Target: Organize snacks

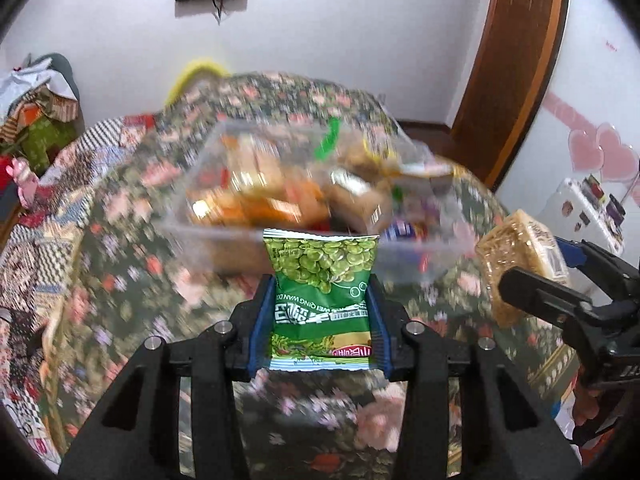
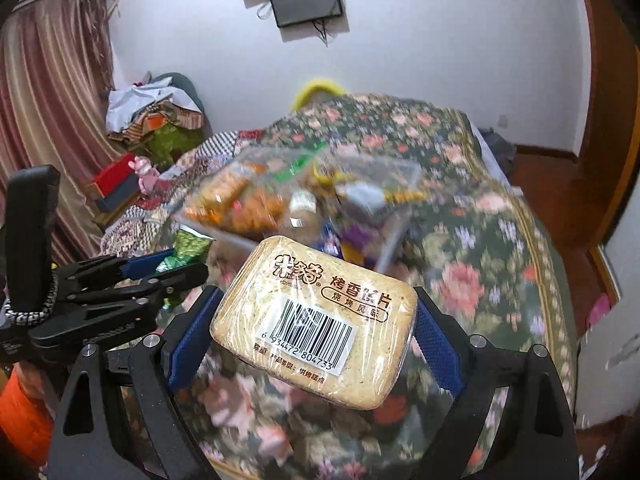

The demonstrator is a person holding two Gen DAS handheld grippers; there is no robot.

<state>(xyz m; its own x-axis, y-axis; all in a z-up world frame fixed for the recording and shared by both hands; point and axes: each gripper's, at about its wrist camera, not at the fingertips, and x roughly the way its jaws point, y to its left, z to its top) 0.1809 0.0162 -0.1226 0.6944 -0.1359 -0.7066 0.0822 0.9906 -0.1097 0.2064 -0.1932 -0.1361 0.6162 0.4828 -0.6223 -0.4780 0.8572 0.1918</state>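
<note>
Two wrapped snacks held up in front of a clear plastic snack box [image 1: 208,236] on a flower-patterned bed cover [image 1: 132,280]

The box sits toward the middle of the bed, heaped with blurred orange, tan and purple snack packets [image 1: 256,192]; their print cannot be read. The left gripper [image 1: 320,320] has its blue-padded jaws pinching a green pea-snack packet [image 1: 320,280], lettered "WEI QING WAN DOU" upside down, just before the box's near wall. The right gripper [image 2: 312,336] has its jaws spread wide yet pressing both ends of a pale rectangular clear-wrapped cracker pack [image 2: 316,320], which bears brown Chinese characters and a barcode label reading 6 934472 804733, held off the bed near the box's near right corner
</note>
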